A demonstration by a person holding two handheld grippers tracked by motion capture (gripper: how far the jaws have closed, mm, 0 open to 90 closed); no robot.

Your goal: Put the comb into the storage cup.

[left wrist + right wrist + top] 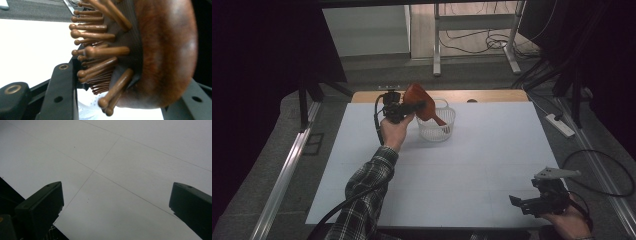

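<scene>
The wooden hairbrush (418, 101) sat clamped by its broad head in the left tool (404, 107), whose jaws were closed on it across back and bristle side; in the left gripper view the rounded brown back (167, 55) filled the space against one jaw while the ball-tipped bristles (100, 52) pointed toward the other. From the tool, the brush's long axis ran outward and downward, the handle (439, 121) slanting away from the jaws into the white basket (437, 131) that stood just beyond and below the tool on the desk (482, 165). The handle's end appeared to lie inside the basket's rim, though whether it touched the bottom could not be told. The head was above the near rim, tilted.

The coming move looked to turn on that slant: with the handle already leading into the basket, the left tool seemed to need only to lower and release for the brush to settle in, head last.

The right tool (532, 202) hung well apart, near the person's edge of the desk, its jaws spread wide with nothing between them but bare white surface (120, 170). The left hand (394, 131) was plainly the nearer one to the basket.
</scene>
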